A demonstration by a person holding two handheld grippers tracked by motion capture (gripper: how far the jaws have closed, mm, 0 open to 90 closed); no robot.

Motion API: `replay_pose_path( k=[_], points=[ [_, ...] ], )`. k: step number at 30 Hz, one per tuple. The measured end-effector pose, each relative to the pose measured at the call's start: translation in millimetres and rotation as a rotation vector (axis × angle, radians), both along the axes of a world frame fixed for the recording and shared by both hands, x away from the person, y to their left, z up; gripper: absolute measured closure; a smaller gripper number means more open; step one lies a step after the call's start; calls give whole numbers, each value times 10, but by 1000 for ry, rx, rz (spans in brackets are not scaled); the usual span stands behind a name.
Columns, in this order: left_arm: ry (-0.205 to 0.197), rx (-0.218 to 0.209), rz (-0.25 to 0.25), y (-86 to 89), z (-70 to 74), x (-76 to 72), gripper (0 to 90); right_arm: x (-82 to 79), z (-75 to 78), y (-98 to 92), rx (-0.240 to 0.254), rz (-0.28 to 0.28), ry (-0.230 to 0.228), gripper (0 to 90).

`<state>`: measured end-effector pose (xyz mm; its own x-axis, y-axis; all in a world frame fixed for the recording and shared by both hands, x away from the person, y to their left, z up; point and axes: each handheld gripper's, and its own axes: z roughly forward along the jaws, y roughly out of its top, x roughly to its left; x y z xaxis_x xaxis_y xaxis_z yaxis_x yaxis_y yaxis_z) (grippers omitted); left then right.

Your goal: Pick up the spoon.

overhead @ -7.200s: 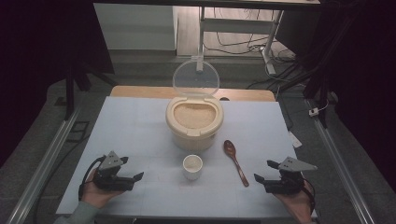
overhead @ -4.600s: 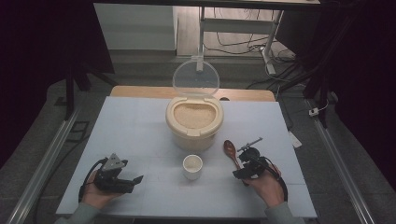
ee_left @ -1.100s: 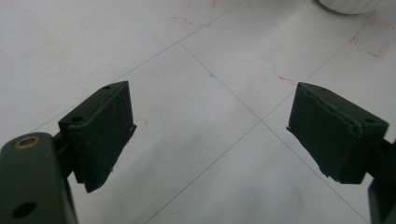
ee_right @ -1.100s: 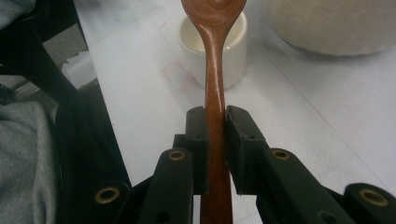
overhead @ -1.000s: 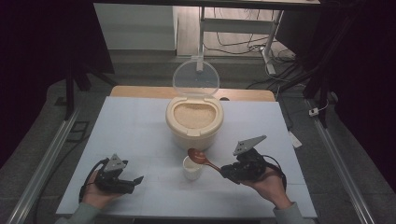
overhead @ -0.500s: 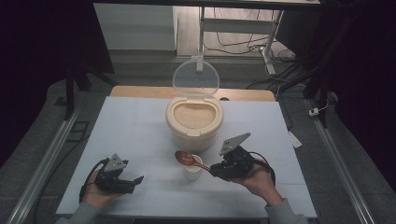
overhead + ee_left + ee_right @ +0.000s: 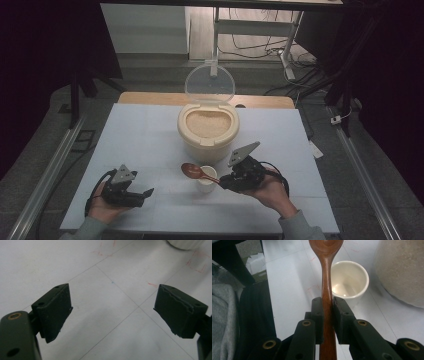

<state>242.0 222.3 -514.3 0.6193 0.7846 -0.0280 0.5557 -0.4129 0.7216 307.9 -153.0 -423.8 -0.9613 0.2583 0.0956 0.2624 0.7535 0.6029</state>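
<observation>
Spoon [image 7: 326, 277]: wooden, clamped by its handle between the 2 jaws of the right gripper [image 7: 226, 181], bowl held just above the cup [image 7: 207, 175]. The cup stands empty, just in front of the rice container [image 7: 207, 131], whose lid is raised. Step in hand, as judged: carrying the spoon toward the rice for a scoop. Next move calls for swinging the spoon bowl past the cup and dipping it into the grain. Right hand [image 7: 267, 187] lies low beside the cup, gripper level. Left gripper [image 7: 131, 193] rests well left of the cup, jaws apart, holding nothing.
</observation>
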Motion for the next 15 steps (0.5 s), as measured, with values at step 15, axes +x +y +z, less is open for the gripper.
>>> replay_pose_path(
  k=[15],
  points=[
    [-114, -10, -227, -515, 691, -80, 153, -28, -57, 107, -27, 42, -5, 787]
  ],
)
